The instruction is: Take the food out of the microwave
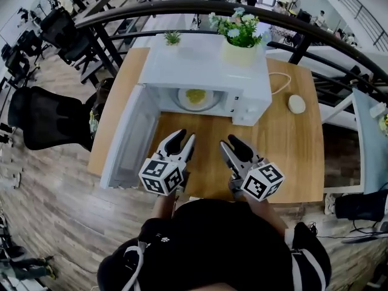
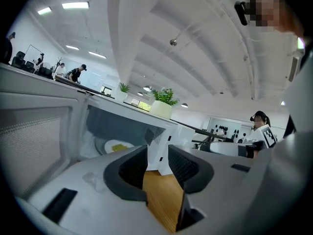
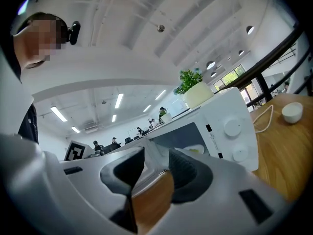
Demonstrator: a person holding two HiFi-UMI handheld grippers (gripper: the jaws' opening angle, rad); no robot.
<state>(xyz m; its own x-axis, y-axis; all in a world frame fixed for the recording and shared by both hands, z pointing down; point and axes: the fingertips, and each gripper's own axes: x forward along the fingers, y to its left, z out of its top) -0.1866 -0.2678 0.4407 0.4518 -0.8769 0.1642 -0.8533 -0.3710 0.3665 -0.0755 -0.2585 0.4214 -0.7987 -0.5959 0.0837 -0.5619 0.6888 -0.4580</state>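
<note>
- Stretching around the scene is an open office with a plank floor. Black office chairs (image 1: 48, 117) stand at the left, a dark curved railing (image 1: 182, 6) runs along the far side, and people sit at distant desks.
- The wooden table (image 1: 285, 156) carries the microwave at its far middle. A small white round object (image 1: 296, 103) lies just right of it, beside a white cable (image 1: 280, 80).
- The white microwave (image 1: 206, 71) has a potted plant (image 1: 239, 41) on its top at the right and a smaller plant (image 1: 173, 38) at the far left corner.
- Its door (image 1: 130, 138) is swung wide to the left, so the opening step looks done and the reach-in is the step in hand.
- The left hand-held gripper (image 1: 187, 136) and the right hand-held gripper (image 1: 228, 142) hover side by side near the person, short of the cavity. Each has its jaws apart, with only table wood showing between them.
- The plate (image 1: 195, 99) sits untouched inside the cavity with the yellow food (image 1: 195, 95) on it.
- The next move likely calls for going forward into the opening, taking the plate by its rim on both sides, and drawing it out level.
</note>
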